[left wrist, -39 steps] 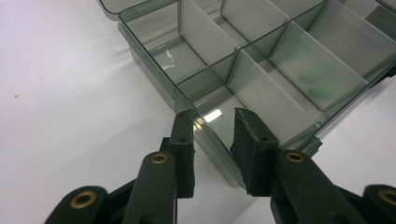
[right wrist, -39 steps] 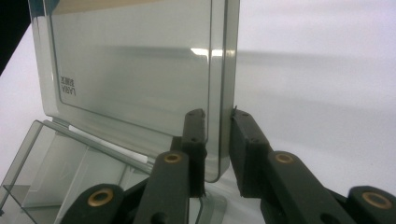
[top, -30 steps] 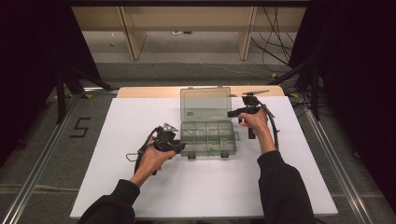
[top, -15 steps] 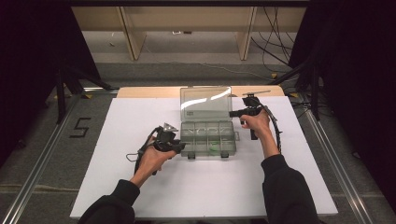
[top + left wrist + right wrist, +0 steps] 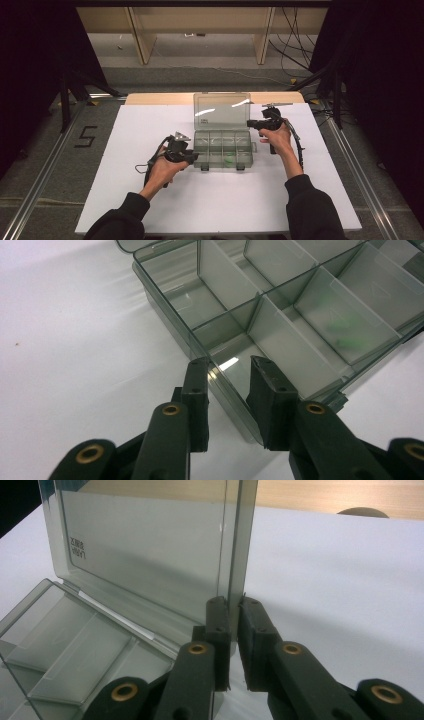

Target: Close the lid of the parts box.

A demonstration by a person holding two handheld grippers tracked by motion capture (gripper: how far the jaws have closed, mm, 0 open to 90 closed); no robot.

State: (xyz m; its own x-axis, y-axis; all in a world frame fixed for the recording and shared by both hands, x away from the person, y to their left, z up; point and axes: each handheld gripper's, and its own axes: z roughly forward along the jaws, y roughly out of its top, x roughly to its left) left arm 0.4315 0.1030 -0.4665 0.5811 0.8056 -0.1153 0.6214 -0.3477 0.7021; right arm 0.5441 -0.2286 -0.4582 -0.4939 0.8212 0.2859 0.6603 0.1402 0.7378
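So the right gripper (image 5: 232,605) has its jaws nearly together, pinched on the side edge of the clear lid (image 5: 150,545) of a smoky plastic organizer box (image 5: 223,149), and the lid stands pretty much upright, rising straight past the tips of those jaws. The left gripper (image 5: 227,367) is a bit wider apart, straddling the box's end wall, one jaw outside on the table side and one inside the nearest compartment; whether it's actually squeezing the wall or just sitting around it, I can't tell. From the high view you see both hands, the left hand (image 5: 162,170) at the box's left end and the right hand (image 5: 278,140) up at the lid's right edge. The left gripper view picks up something green (image 5: 345,332), blurry, in a compartment further along from the jaws; from above it's just a small green spot. The right gripper view shows small embossed lettering on the lid, too small to read. Everything sits on a white table (image 5: 150,210) with a wooden strip (image 5: 155,98) along the far edge, grey floor around, black curtains at both sides, cables (image 5: 295,45) off to the right.
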